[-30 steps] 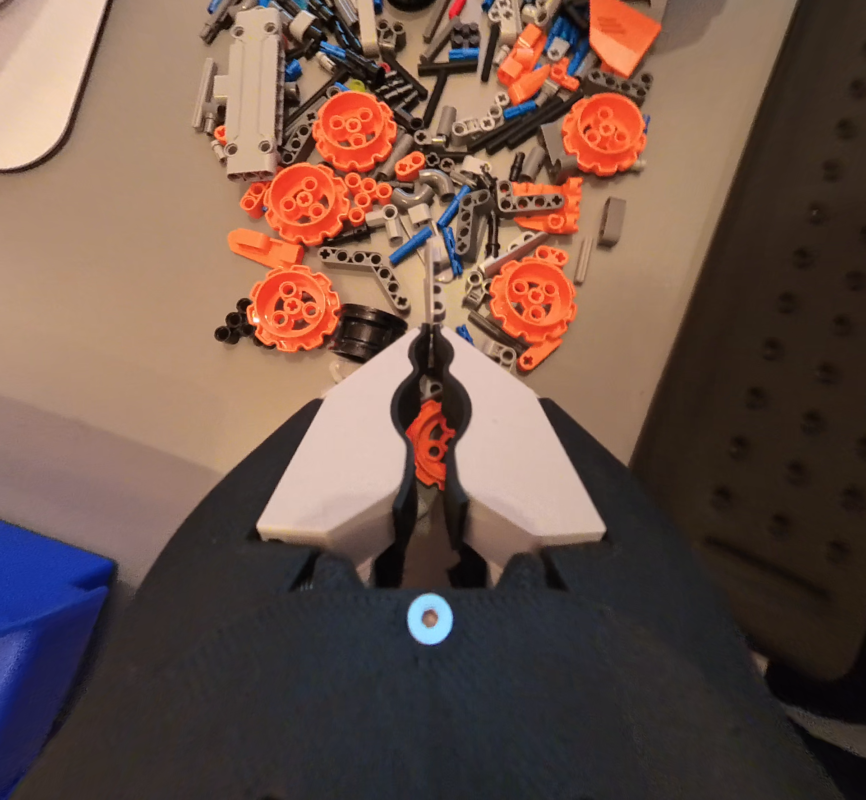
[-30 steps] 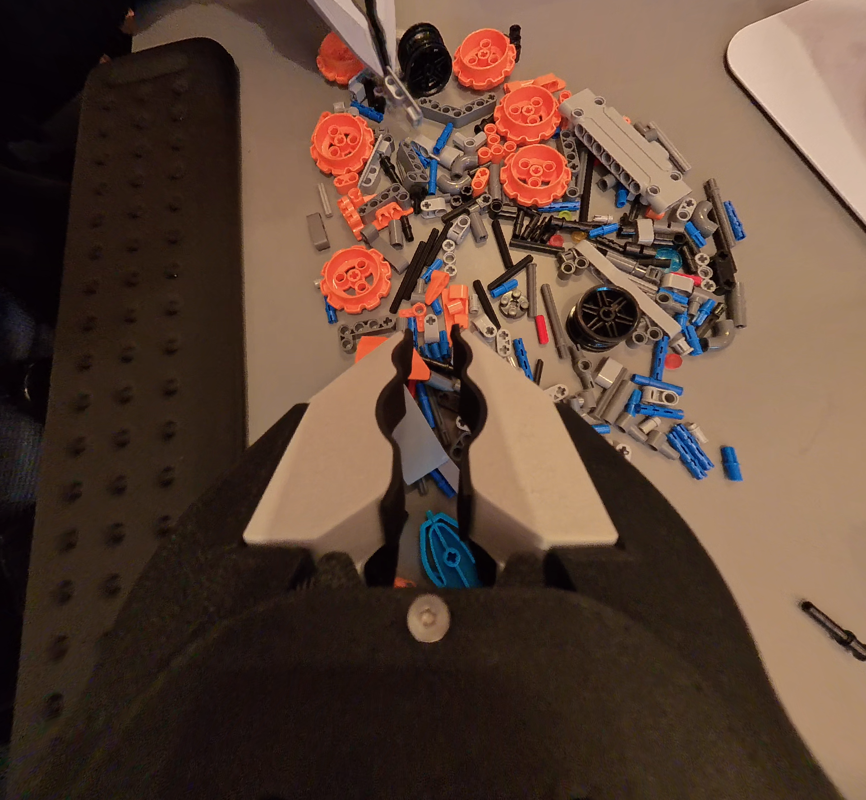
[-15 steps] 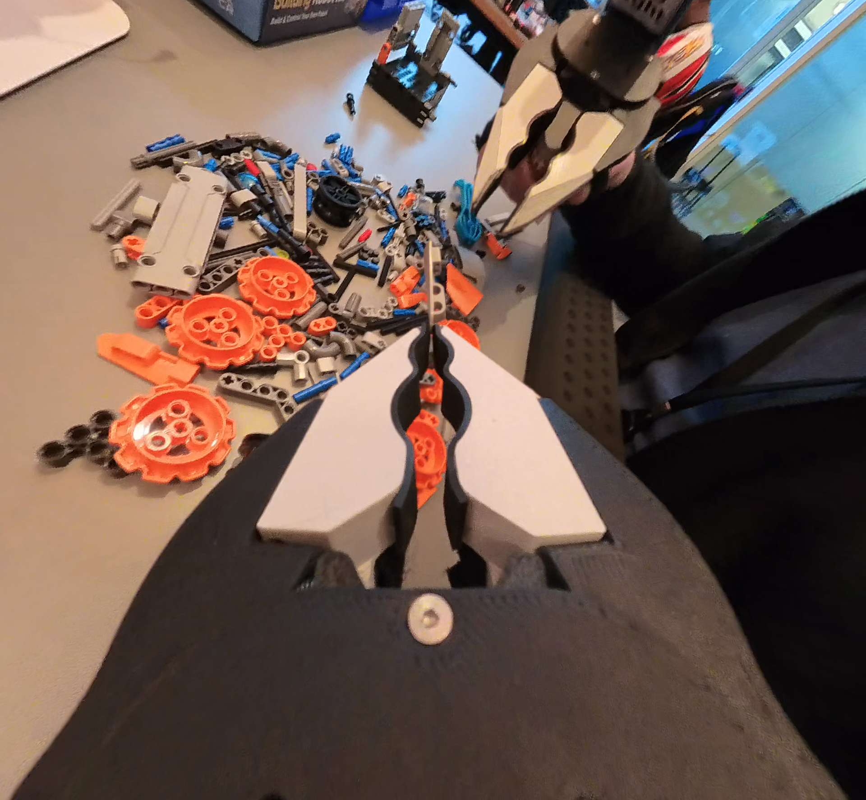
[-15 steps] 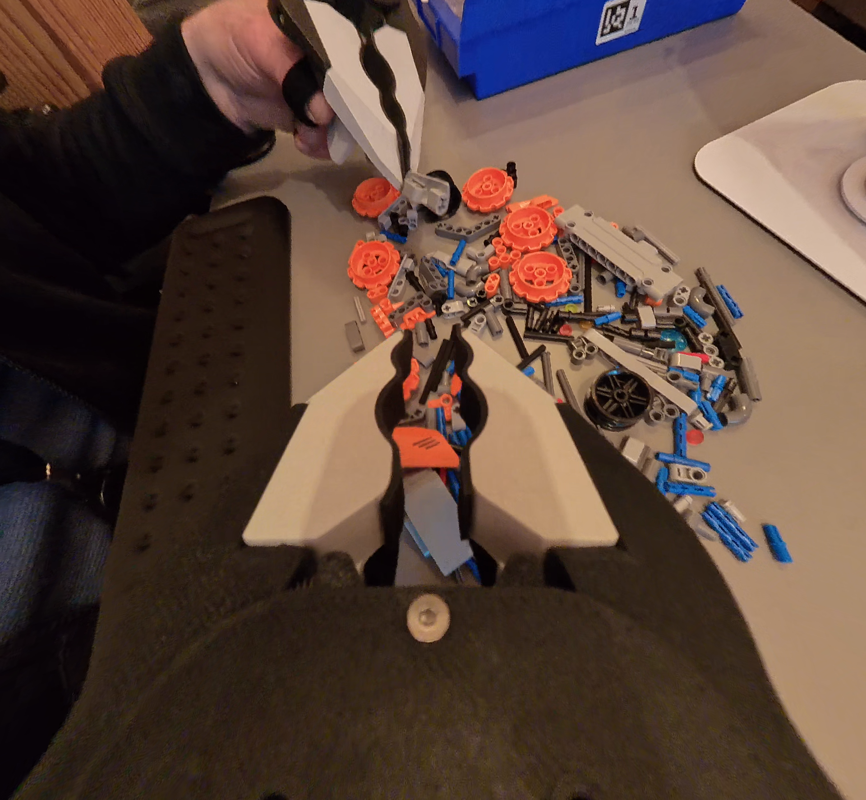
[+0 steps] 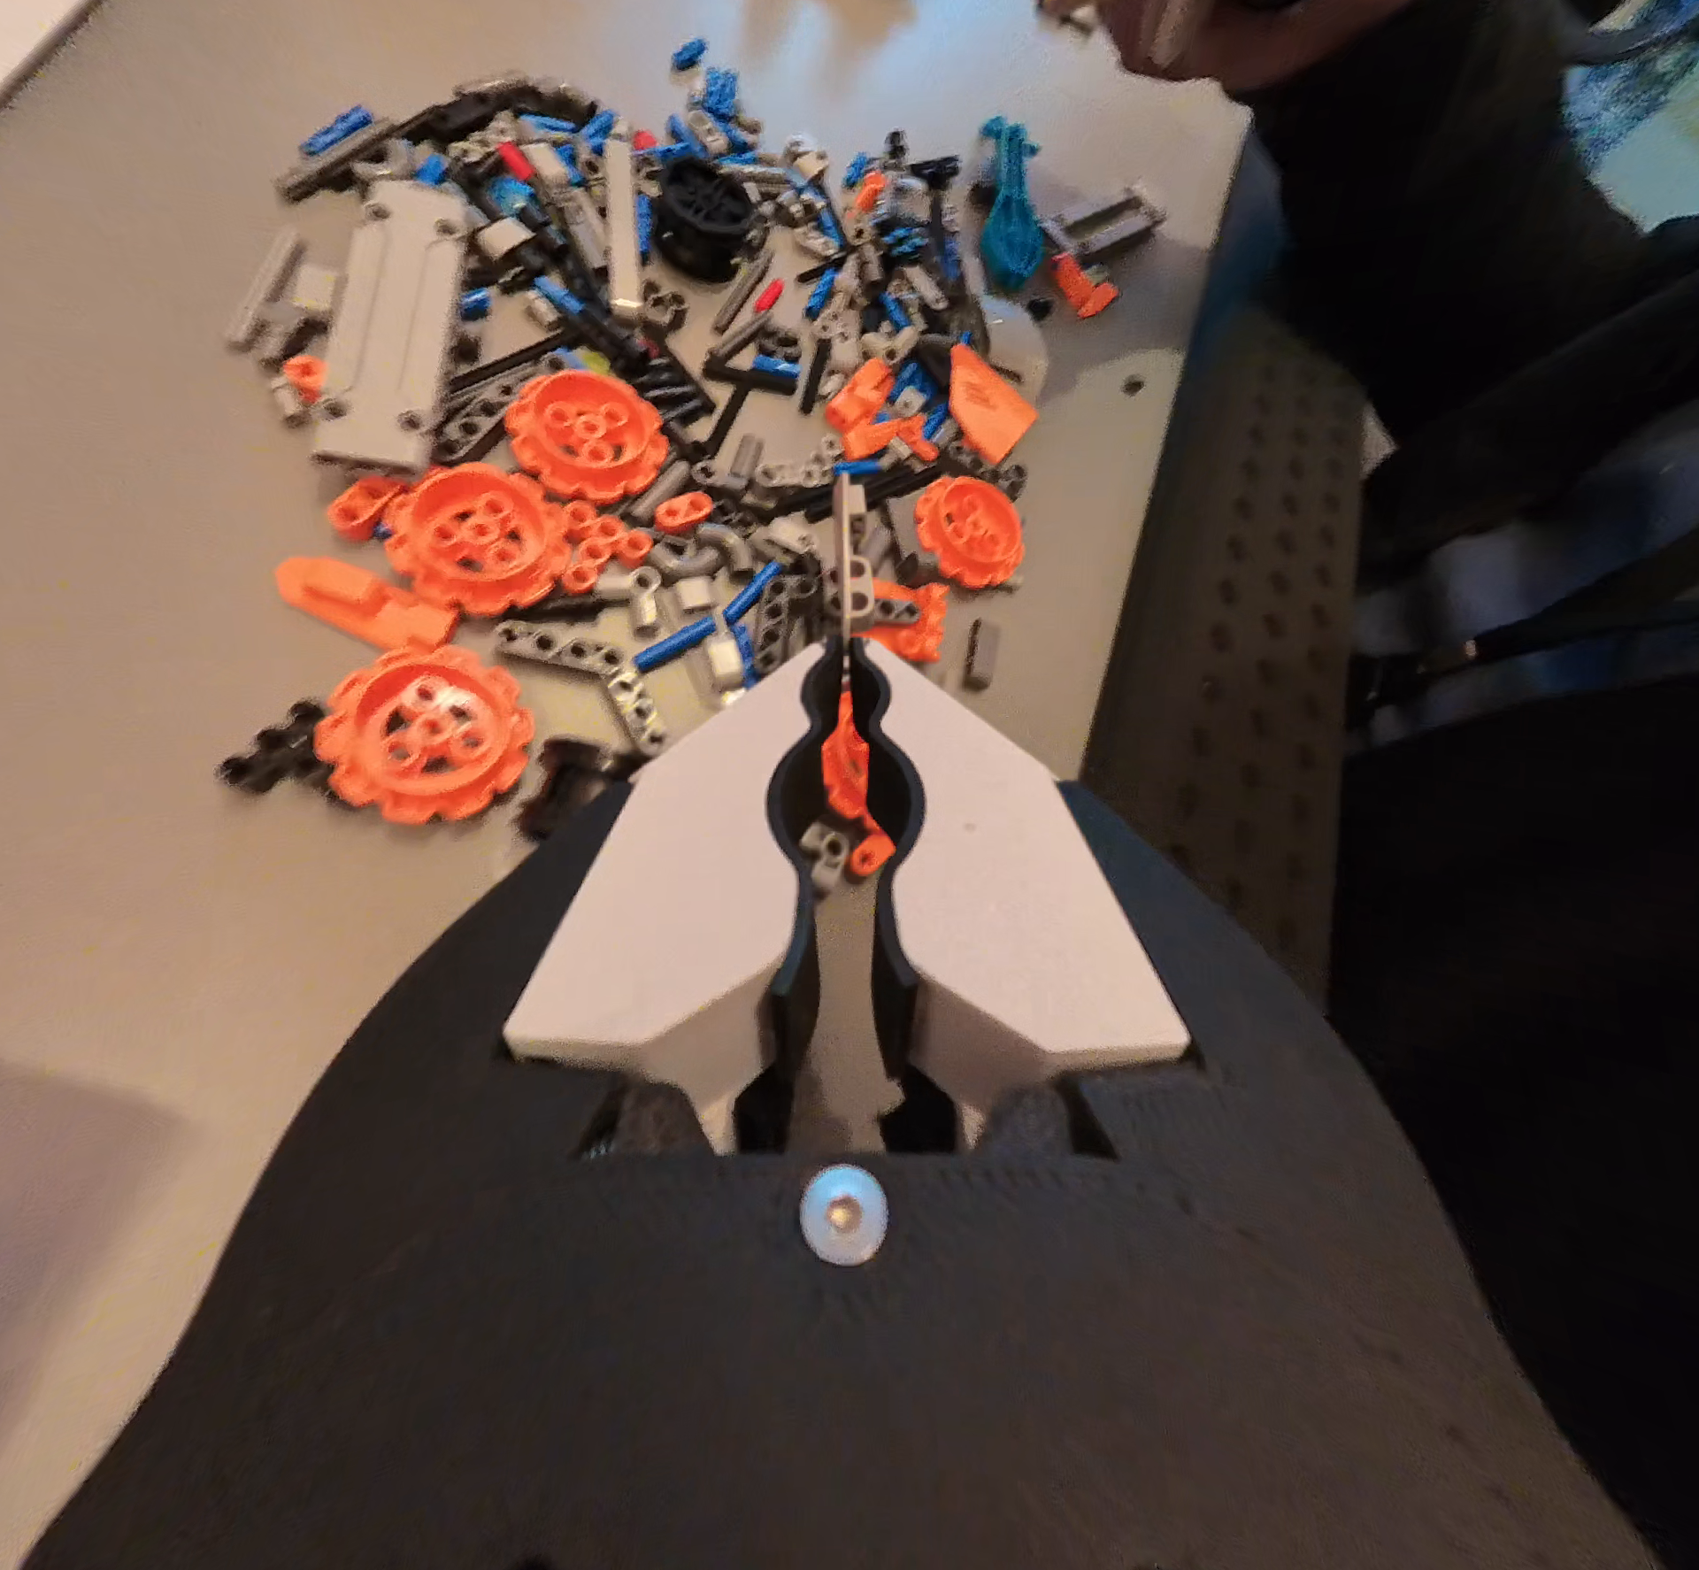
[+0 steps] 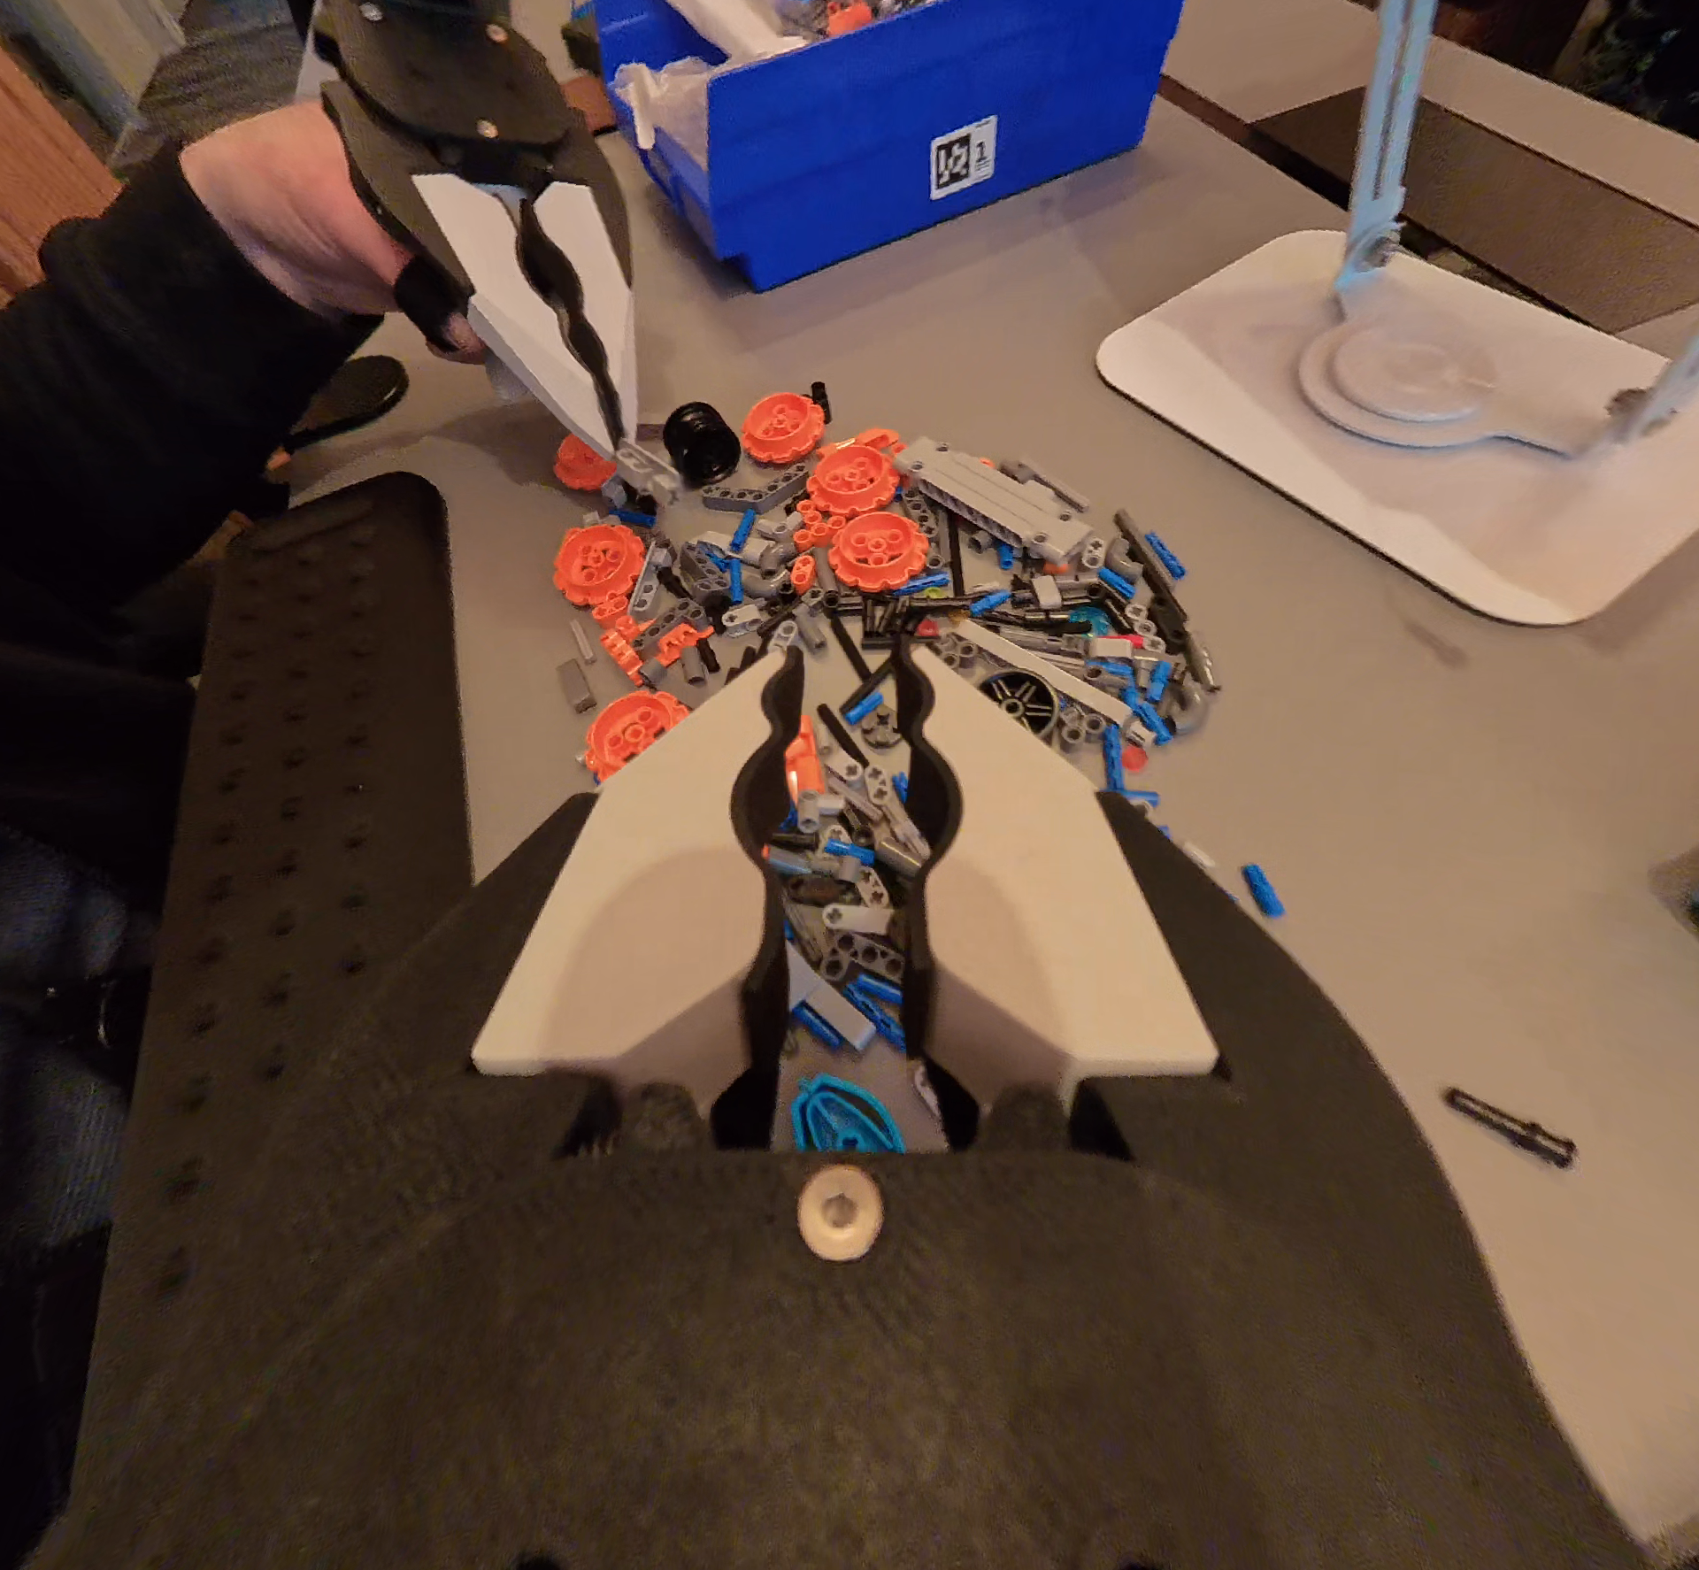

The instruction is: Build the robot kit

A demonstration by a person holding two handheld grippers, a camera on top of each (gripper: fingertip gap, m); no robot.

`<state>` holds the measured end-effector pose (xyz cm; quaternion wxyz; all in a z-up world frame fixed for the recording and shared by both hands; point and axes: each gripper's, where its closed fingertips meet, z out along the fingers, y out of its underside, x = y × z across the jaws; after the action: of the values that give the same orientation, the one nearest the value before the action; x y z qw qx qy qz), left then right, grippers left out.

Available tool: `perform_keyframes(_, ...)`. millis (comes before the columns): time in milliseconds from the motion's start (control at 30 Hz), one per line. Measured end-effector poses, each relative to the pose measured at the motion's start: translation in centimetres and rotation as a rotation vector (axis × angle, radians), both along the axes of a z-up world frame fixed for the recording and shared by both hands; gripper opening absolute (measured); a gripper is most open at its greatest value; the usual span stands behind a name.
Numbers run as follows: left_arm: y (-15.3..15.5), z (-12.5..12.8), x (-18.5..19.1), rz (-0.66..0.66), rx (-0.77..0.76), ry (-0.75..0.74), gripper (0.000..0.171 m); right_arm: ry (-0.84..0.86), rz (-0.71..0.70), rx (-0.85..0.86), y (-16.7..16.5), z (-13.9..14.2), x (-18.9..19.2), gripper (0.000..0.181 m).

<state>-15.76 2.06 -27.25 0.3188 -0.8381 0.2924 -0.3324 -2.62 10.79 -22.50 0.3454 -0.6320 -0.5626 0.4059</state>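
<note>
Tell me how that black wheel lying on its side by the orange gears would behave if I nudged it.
The black wheel lies on its side beside an orange gear, so a nudge would probably slide it, not roll it. It looks like small hard plastic, likely light and stiff. Tipped onto its round rim, it could roll across the smooth grey table.
</note>
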Motion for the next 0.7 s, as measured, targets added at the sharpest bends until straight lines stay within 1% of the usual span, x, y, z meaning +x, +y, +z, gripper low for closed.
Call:
perform_keyframes(67, -0.2, 0.2, -1.7, 0.053, 0.015, 0.029, 0.000, -0.006, -0.009, 0.001, 0.3, -0.2, 0.5, 0.018)
perform_keyframes(133, -1.0, 0.4, -2.9, 0.064, 0.017, 0.033, 0.000, -0.045, -0.006, 0.023, 0.4, -1.0, 0.9, 0.017)
perform_keyframes(167, -1.4, 0.3, -3.3, 0.067, 0.005, 0.041, 0.000, -0.076, 0.002, 0.040, 0.4, -1.5, 1.2, 0.017)
perform_keyframes(267, -1.9, -1.2, -5.0, 0.096, -0.022, 0.140, 0.000, -0.170, 0.026, 0.074, 0.2, -3.2, 2.0, 0.018)
perform_keyframes(367, -1.9, -1.8, -5.4, 0.104, -0.028, 0.162, 0.000, -0.199, 0.039, 0.079, 0.1, -3.9, 2.7, 0.018)
perform_keyframes(533, -1.9, -2.7, -5.6, 0.098, -0.053, 0.177, 0.000, -0.193, 0.010, 0.066, 1.0, -3.8, 4.4, 0.018)
perform_keyframes(700, -1.6, -3.0, -5.8, 0.112, -0.046, 0.179, 0.000, -0.186, -0.063, 0.053, 2.6, -3.7, 7.0, 0.018)
